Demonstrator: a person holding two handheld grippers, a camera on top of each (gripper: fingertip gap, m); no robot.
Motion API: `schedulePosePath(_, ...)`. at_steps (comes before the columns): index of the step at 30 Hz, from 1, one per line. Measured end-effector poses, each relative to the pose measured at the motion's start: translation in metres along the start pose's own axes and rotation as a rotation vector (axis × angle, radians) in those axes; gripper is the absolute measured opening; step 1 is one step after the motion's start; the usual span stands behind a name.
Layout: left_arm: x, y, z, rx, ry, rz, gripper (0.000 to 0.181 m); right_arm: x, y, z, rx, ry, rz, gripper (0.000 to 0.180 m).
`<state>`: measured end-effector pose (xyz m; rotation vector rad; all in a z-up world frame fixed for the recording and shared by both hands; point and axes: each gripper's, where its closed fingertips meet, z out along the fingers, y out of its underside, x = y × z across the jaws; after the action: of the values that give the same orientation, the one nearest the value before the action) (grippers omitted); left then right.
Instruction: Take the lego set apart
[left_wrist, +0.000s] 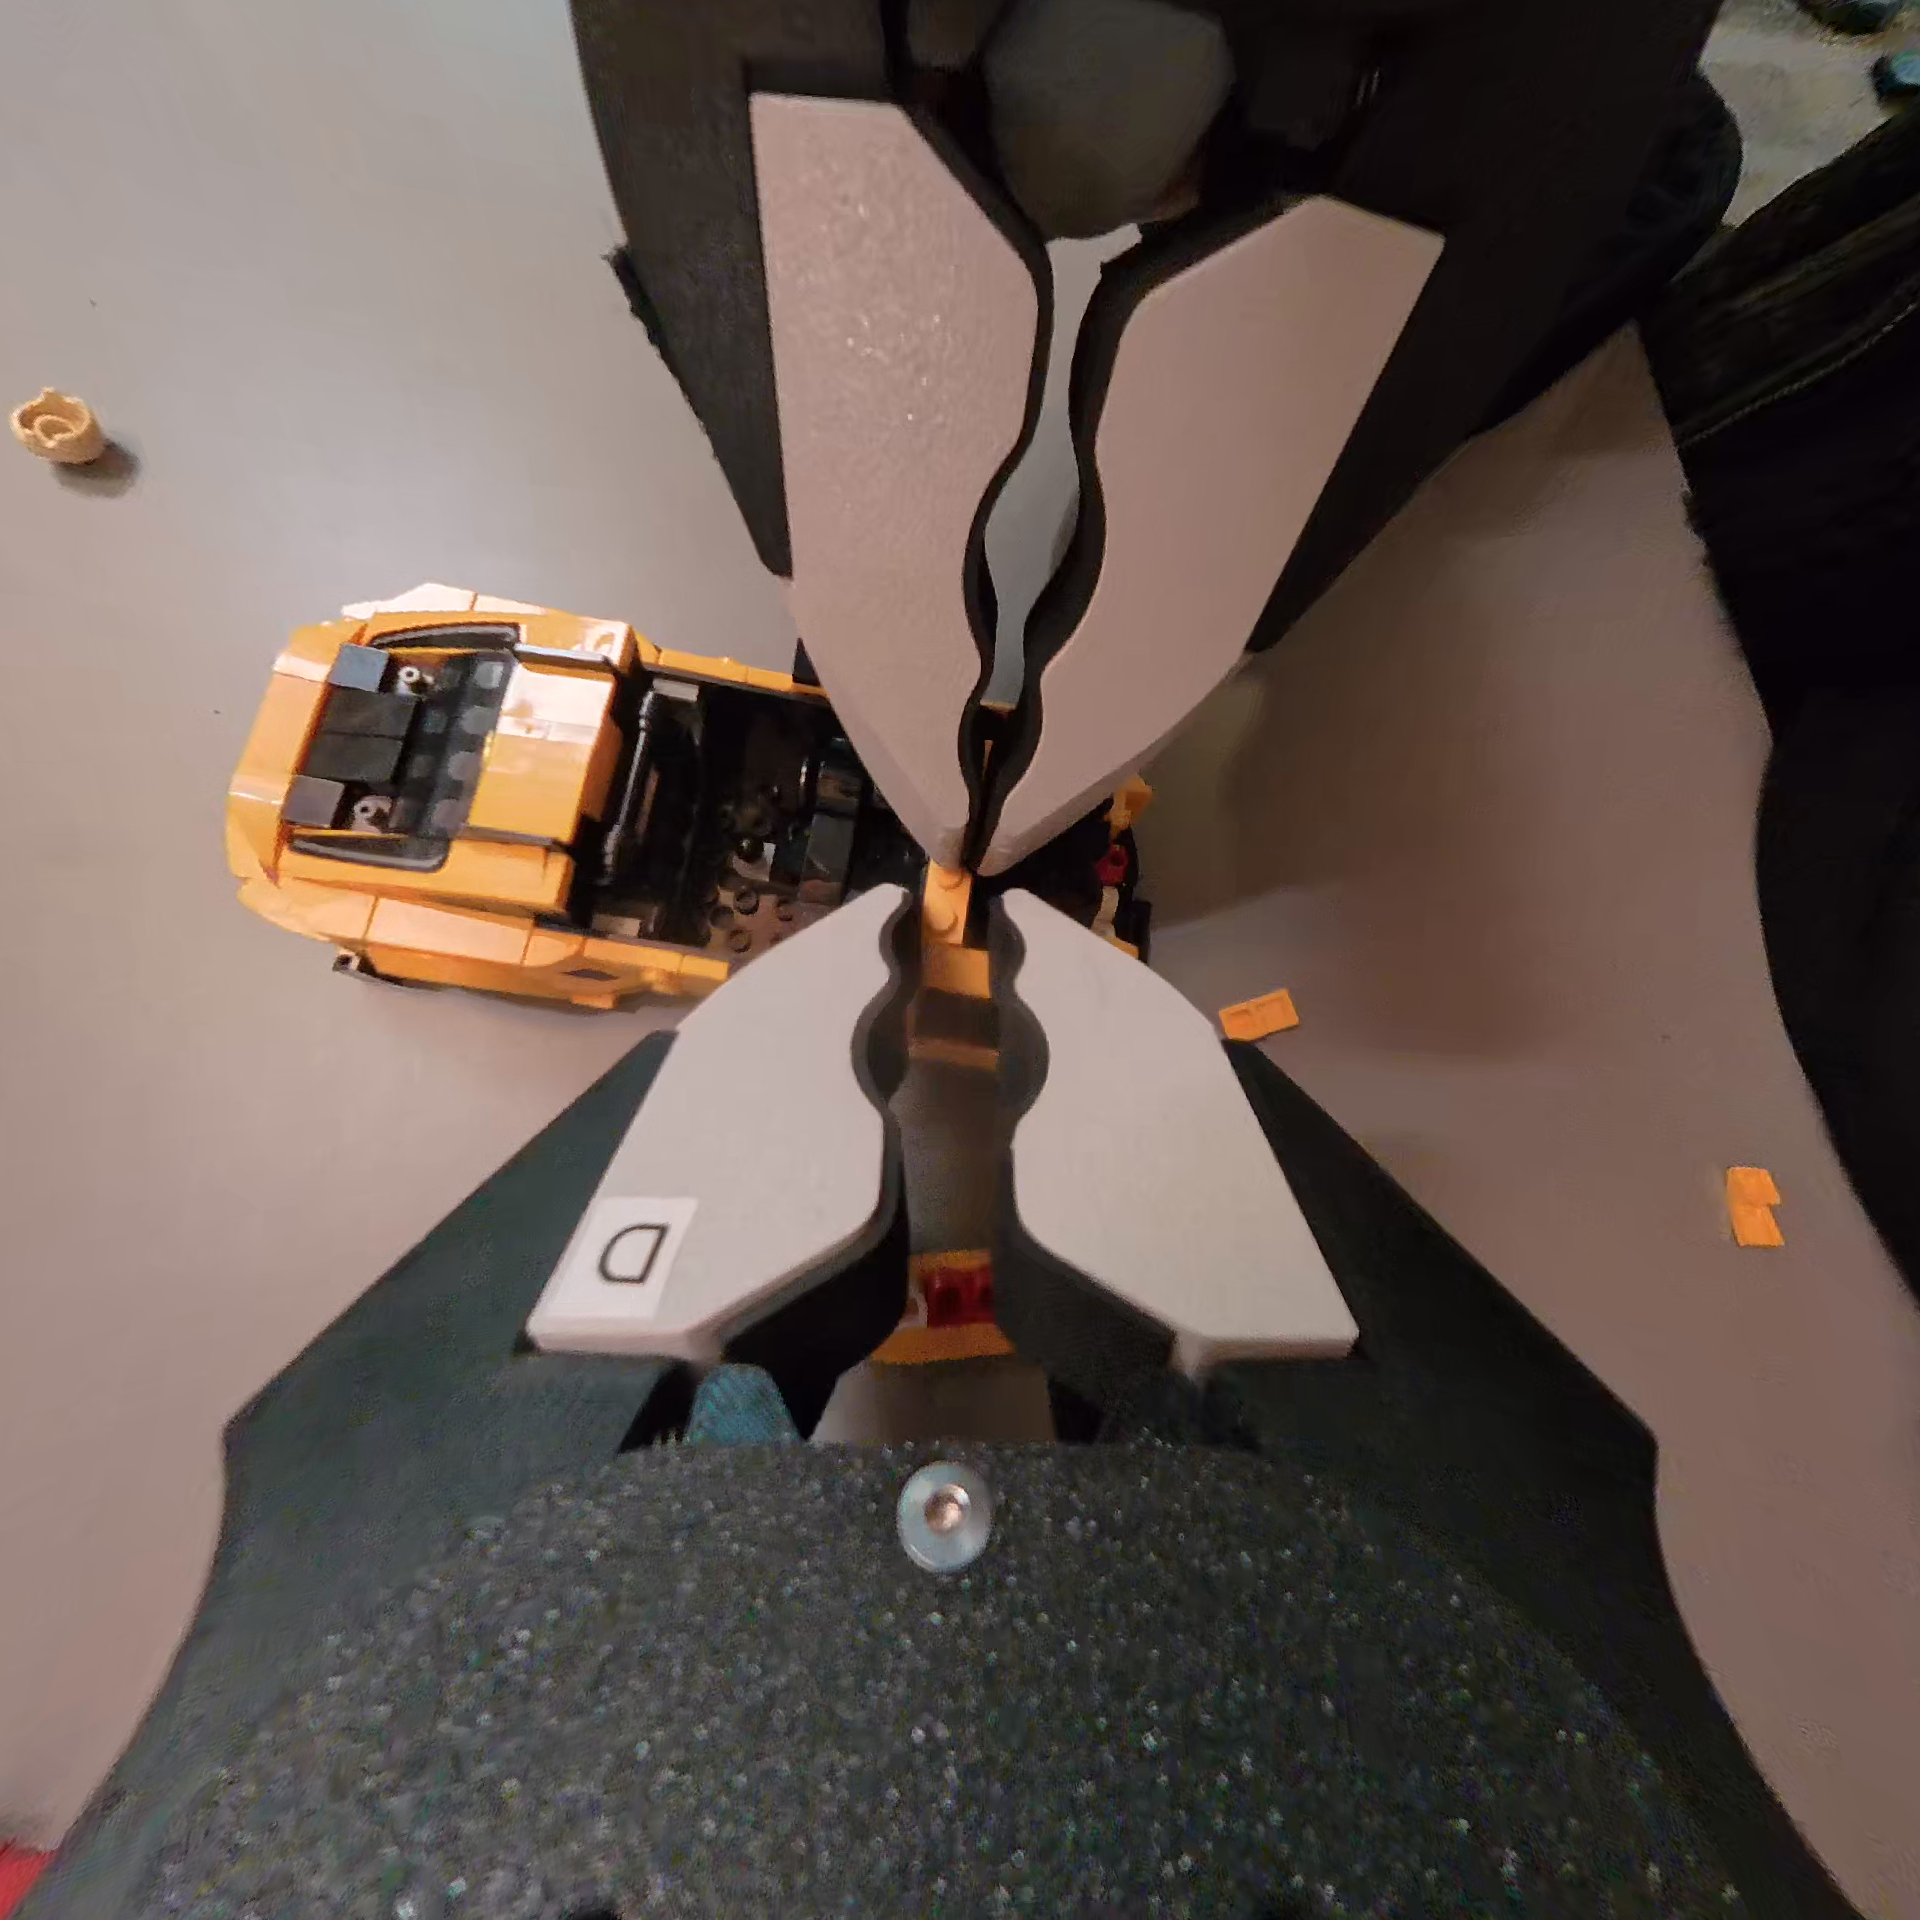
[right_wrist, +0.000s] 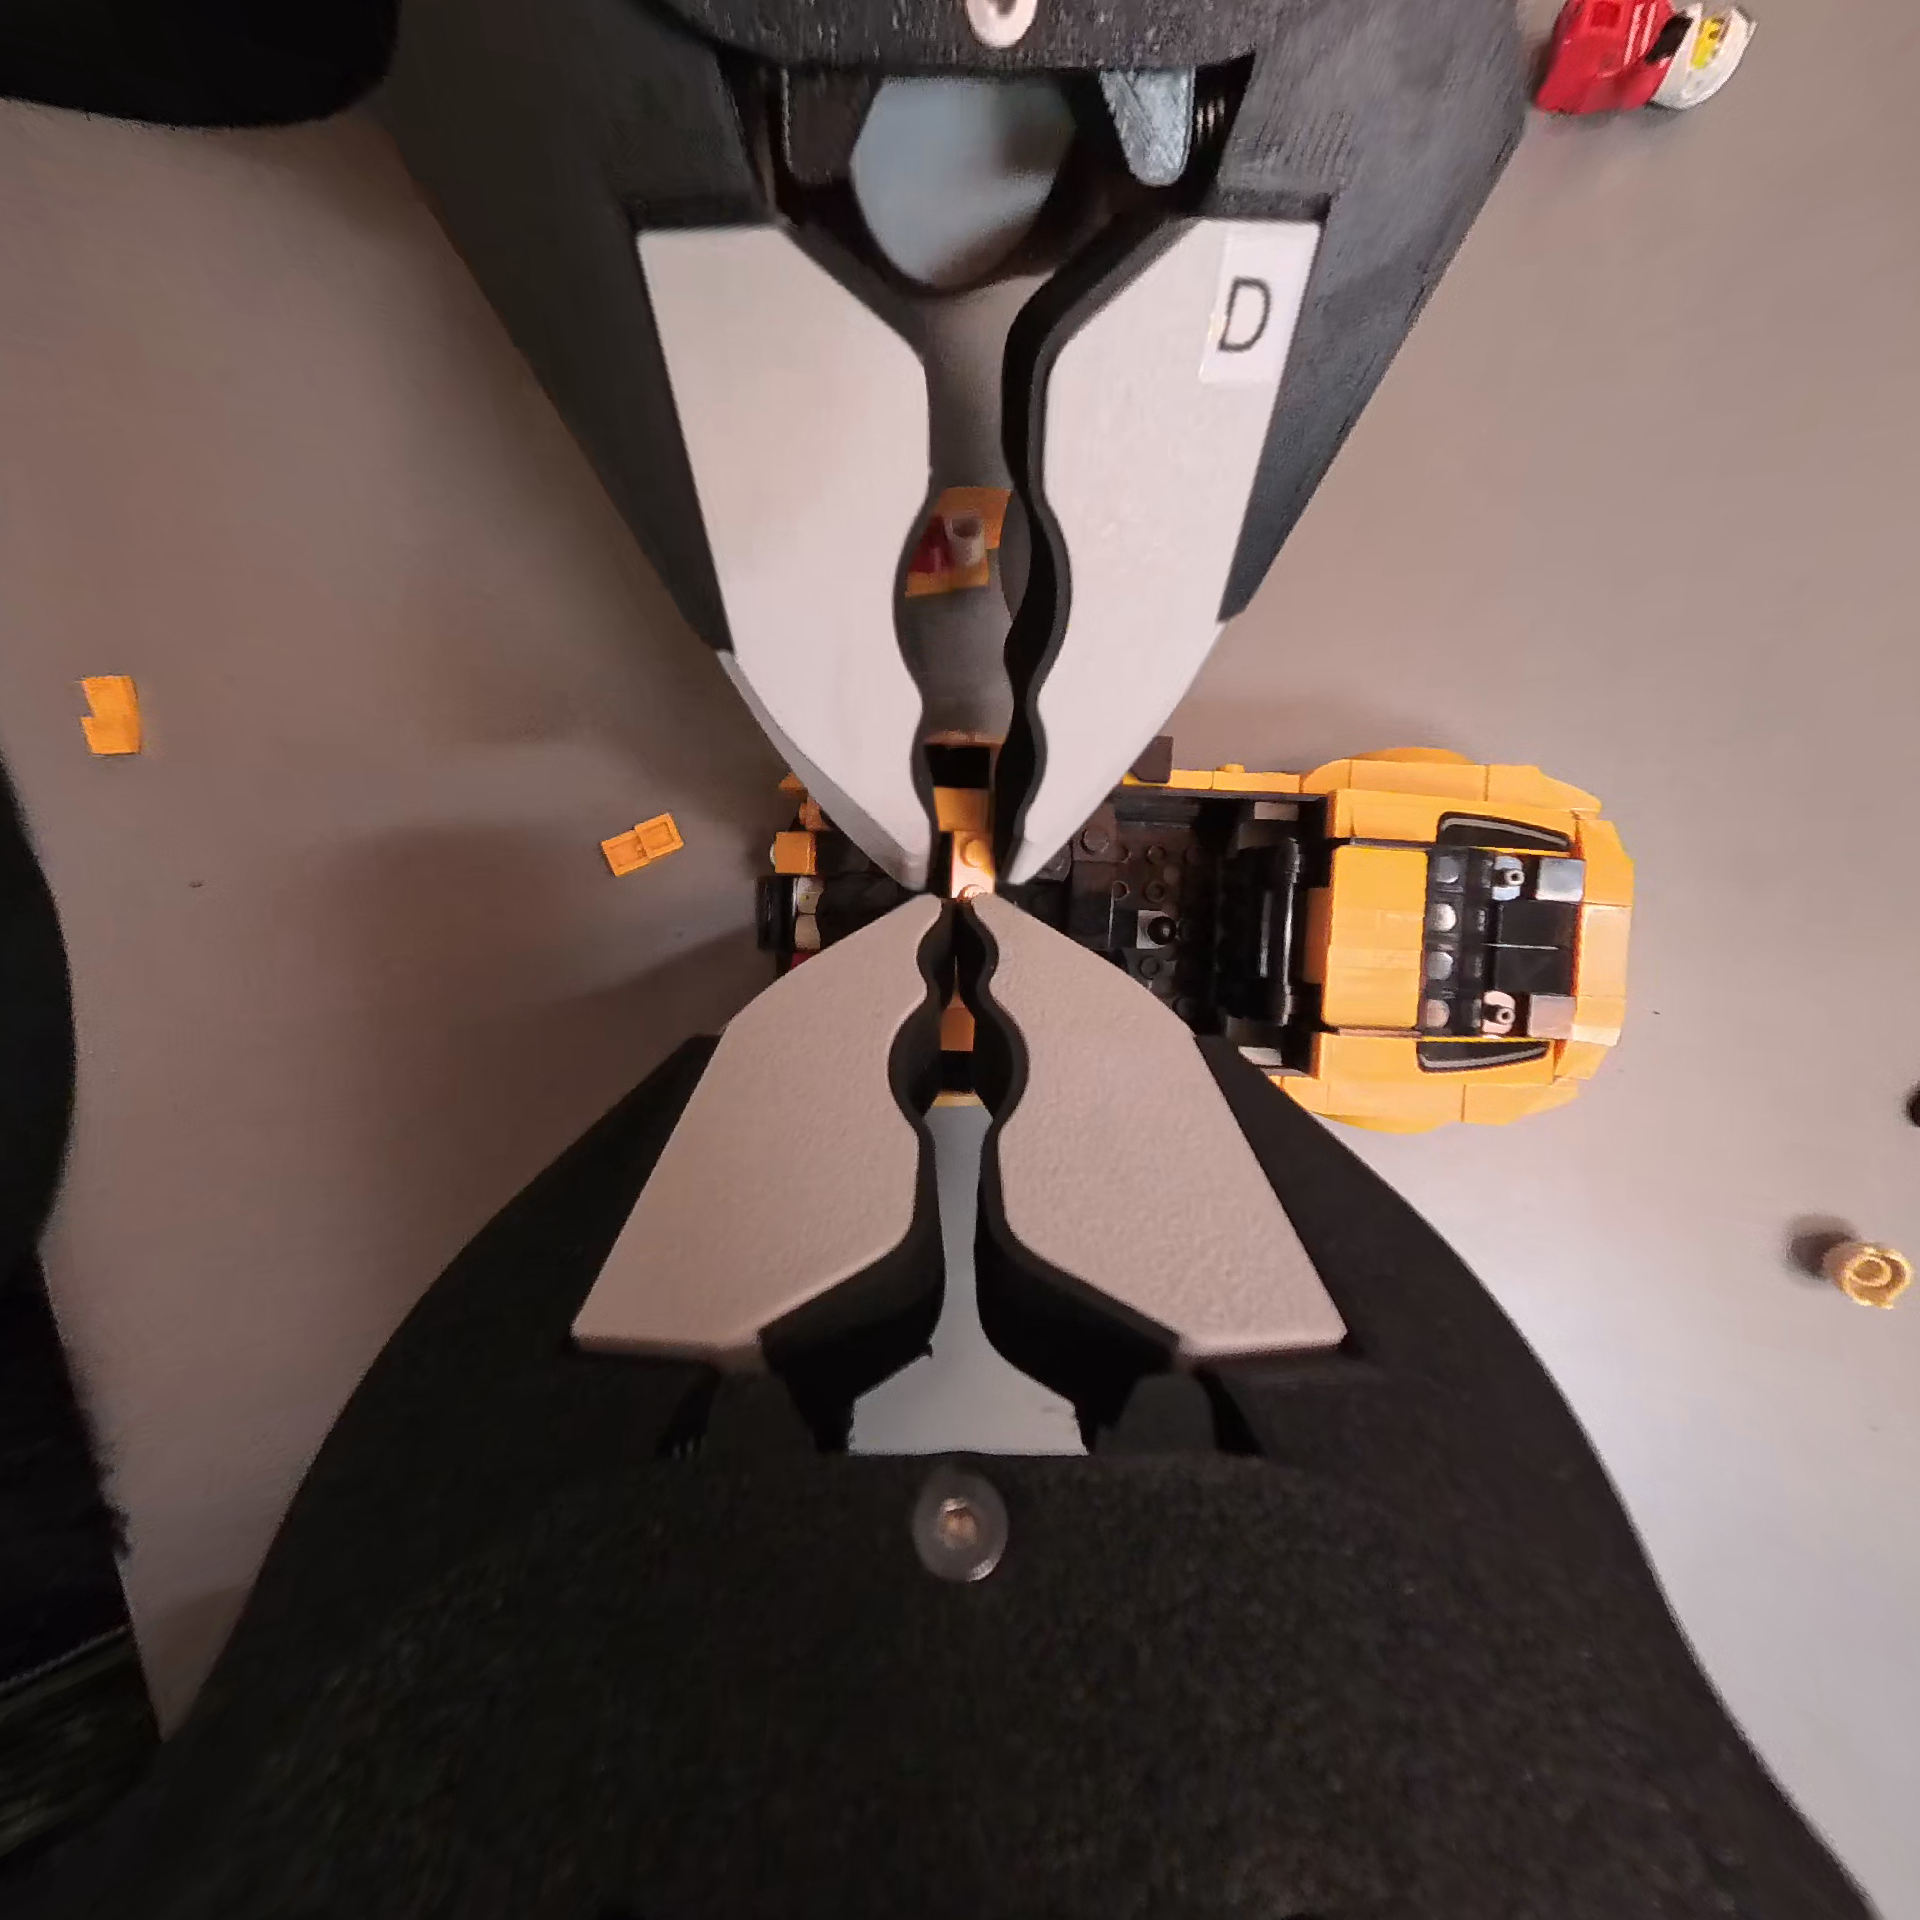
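Observation:
An orange and black lego car (left_wrist: 436, 790) lies on the grey table, with its roof off and its black inside showing; it also shows in the right wrist view (right_wrist: 1382, 935). My left gripper (left_wrist: 951, 904) is shut on a small orange lego piece (left_wrist: 951, 966) just above the car's front end. My right gripper (right_wrist: 958, 912) faces it tip to tip, its jaws nearly closed on the near end of the same orange piece (right_wrist: 971, 847). The car's front is hidden under both sets of fingers.
Loose orange plates (left_wrist: 1257, 1013) (left_wrist: 1754, 1221) lie on the table. An orange and red part (left_wrist: 951, 1304) sits under my left gripper. A tan round piece (left_wrist: 57, 426) lies apart. A red and white lego item (right_wrist: 1600, 52) is far off. Dark clothing (left_wrist: 1818, 520) borders the table. Both grippers' tips are close together, under 4 cm apart.

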<state>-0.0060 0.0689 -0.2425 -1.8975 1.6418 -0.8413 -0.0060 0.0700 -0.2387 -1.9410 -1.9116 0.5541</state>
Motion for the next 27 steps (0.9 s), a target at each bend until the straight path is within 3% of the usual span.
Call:
schedulePosePath(8,0.0004,-0.0001,0.0012,-0.014,-0.019,0.036,0.008,0.0002,-0.0018,-0.0041,0.055,-0.033,0.049,0.002)
schedulePosePath(16,0.0005,0.0003,0.0013,-0.022,-0.033,0.058,0.008,-0.0023,0.0002,-0.0001,-0.002,-0.068,0.043,0.000)
schedulePosePath(27,0.0022,0.0002,0.0000,0.030,0.023,-0.022,0.010,-0.0026,0.0007,0.0009,-0.021,-0.050,0.084,0.000)
